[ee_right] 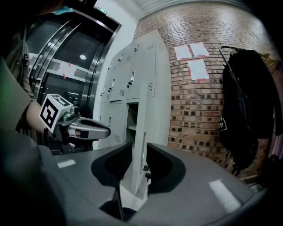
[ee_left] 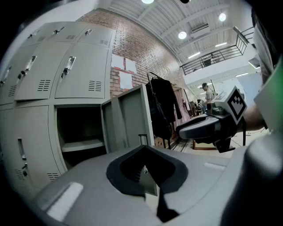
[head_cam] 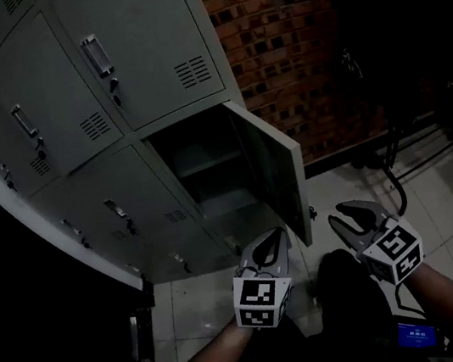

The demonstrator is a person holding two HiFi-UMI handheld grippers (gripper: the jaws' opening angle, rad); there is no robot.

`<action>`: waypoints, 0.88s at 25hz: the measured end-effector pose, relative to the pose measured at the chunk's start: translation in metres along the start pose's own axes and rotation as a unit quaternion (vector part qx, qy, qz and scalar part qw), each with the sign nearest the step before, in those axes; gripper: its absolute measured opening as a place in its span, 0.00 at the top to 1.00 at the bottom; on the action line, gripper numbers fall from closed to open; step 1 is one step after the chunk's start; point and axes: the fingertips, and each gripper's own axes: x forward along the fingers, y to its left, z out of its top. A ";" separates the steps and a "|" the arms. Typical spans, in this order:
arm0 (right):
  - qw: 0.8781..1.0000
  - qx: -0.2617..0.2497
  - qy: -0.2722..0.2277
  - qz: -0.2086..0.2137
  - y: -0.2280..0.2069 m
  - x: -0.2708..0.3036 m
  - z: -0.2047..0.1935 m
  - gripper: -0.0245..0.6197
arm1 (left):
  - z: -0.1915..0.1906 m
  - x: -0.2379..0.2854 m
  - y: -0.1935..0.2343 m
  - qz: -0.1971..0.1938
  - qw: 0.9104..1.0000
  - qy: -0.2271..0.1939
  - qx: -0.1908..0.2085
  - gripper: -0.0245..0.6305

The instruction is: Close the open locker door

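From the head we look steeply down; both gripper views face the near locker door point(head_cam: 273, 168) at twelve o'clock.
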 end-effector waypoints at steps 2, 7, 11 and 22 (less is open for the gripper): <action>1.000 0.001 0.004 0.012 0.002 0.010 0.000 0.78 | 0.000 0.002 0.006 0.004 1.000 0.001 -0.008 0.96; 0.999 0.000 0.013 0.045 0.004 0.037 -0.003 0.67 | 0.004 0.017 0.017 0.005 1.000 0.000 -0.006 0.96; 0.997 -0.007 0.026 0.070 0.006 0.054 -0.011 0.62 | 0.004 0.023 0.020 0.003 1.000 0.002 -0.013 0.96; 0.990 -0.030 0.049 0.126 0.011 0.103 -0.028 0.56 | -0.011 0.041 0.039 0.003 1.000 0.013 -0.026 0.96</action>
